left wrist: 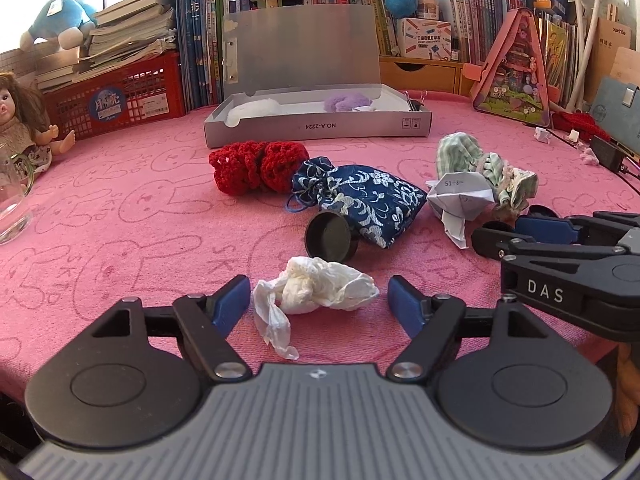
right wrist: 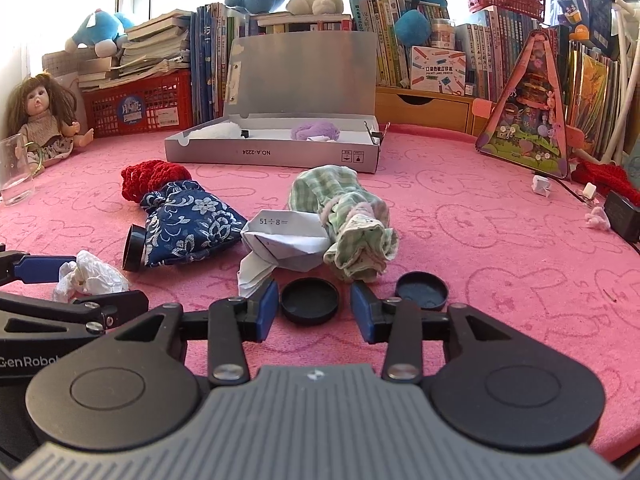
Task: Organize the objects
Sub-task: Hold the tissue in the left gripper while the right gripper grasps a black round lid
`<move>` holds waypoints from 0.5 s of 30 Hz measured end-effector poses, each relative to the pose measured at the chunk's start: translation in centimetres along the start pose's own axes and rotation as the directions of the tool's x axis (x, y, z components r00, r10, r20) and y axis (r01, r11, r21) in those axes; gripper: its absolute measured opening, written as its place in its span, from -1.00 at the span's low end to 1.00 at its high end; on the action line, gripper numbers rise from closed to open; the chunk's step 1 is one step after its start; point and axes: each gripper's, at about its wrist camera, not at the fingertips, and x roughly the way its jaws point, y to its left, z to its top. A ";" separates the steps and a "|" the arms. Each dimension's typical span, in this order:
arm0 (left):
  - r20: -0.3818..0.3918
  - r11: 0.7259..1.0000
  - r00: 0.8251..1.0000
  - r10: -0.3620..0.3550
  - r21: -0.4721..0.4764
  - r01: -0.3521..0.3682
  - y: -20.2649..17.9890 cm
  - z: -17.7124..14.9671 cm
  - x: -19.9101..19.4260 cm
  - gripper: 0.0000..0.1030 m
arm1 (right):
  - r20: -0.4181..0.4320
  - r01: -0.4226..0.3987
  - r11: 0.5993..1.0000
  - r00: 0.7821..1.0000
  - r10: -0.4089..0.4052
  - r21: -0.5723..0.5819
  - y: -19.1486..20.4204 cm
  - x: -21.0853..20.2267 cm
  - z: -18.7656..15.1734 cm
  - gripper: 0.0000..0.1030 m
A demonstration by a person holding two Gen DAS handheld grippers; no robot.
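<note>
My left gripper (left wrist: 318, 302) is open, its fingers on either side of a crumpled white tissue (left wrist: 320, 290) on the pink cloth. My right gripper (right wrist: 314, 308) is open around a flat black lid (right wrist: 309, 300); a second black lid (right wrist: 421, 285) lies just right of it. Beyond lie a blue floral pouch (left wrist: 362, 196), a black cup on its side (left wrist: 330, 236), a red knitted item (left wrist: 256, 168), a folded paper (right wrist: 280, 240) and a green checked cloth (right wrist: 348, 216). An open grey box (left wrist: 316, 126) stands behind, holding a purple fluffy item (left wrist: 346, 101).
A glass cup (right wrist: 16, 172) and a doll (right wrist: 40, 120) are at the left. A red crate (left wrist: 116, 100), books and plush toys line the back. A pink triangular toy case (right wrist: 532, 120), a black adapter (right wrist: 622, 216) and small bits sit at the right.
</note>
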 end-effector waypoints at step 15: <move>-0.010 0.998 1.000 0.026 -0.052 -0.026 0.7 0.2 0.1 0.57 | 0.012 -0.061 0.997 0.998 0.062 -0.041 1.7 -1.1 -0.2 -0.28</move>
